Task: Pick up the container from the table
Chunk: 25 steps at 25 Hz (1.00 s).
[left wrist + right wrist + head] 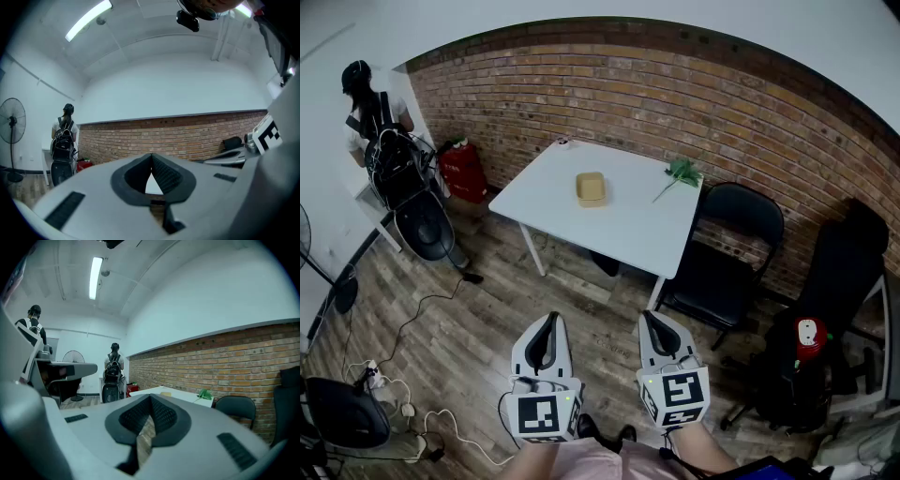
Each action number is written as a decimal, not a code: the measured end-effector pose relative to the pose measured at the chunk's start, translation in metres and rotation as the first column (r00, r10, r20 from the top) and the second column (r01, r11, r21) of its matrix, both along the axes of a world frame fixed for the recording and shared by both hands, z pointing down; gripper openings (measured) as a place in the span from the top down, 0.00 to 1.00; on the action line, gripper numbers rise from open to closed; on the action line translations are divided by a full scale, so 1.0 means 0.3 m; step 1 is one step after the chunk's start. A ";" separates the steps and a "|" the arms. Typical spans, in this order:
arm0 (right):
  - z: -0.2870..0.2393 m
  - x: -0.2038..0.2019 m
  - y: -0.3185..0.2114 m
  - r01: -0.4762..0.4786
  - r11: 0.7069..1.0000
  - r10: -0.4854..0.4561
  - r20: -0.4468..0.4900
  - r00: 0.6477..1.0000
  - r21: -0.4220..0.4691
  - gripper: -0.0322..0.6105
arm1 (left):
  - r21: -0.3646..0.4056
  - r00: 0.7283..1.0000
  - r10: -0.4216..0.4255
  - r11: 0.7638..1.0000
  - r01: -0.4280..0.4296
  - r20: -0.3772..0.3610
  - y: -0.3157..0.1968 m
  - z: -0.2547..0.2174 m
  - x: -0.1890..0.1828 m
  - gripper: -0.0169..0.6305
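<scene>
A small tan container sits near the middle of a white table by the brick wall, with a green sprig at the table's far right corner. My left gripper and right gripper hang side by side over the wooden floor, well short of the table and pointing toward it. Both are shut with nothing between the fingers. In the right gripper view the container shows as a small tan spot on the table, beyond the closed right gripper. The left gripper view also shows its tips meeting.
A black folding chair stands at the table's right side and a black office chair further right. A person with a backpack stands at the far left beside a red object. Cables and a fan base lie on the floor at left.
</scene>
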State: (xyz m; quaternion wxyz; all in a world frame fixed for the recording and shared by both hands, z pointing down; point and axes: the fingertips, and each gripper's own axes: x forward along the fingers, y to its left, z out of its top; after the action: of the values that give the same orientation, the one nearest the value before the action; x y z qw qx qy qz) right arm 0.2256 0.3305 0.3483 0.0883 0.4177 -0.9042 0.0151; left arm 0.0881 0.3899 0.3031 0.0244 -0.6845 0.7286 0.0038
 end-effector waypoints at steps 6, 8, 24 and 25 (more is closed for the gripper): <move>-0.008 0.015 -0.011 -0.024 1.000 0.024 0.028 0.999 0.013 0.95 | -0.009 1.000 -0.007 1.000 0.007 -0.007 -0.002 0.018 -0.007 0.96; -0.014 0.003 -0.019 -0.003 1.000 0.003 0.041 0.999 -0.003 0.57 | -0.013 1.000 -0.010 1.000 0.010 -0.008 -0.009 0.018 -0.017 0.96; -0.026 -0.115 -0.087 -0.091 0.995 0.090 0.032 0.995 0.044 0.68 | -0.001 0.999 0.048 0.999 -0.048 -0.003 -0.080 0.017 -0.179 0.96; -0.026 -0.127 -0.091 -0.097 0.994 0.095 0.035 0.995 0.045 0.68 | -0.002 0.999 0.053 0.999 -0.053 -0.001 -0.082 0.019 -0.190 0.96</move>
State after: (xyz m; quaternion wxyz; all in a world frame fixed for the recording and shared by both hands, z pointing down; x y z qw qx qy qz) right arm 0.1876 0.3033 0.3406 0.0627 0.4624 -0.8844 0.0050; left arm 0.0310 0.3653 0.3088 0.0236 -0.7037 0.7100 0.0041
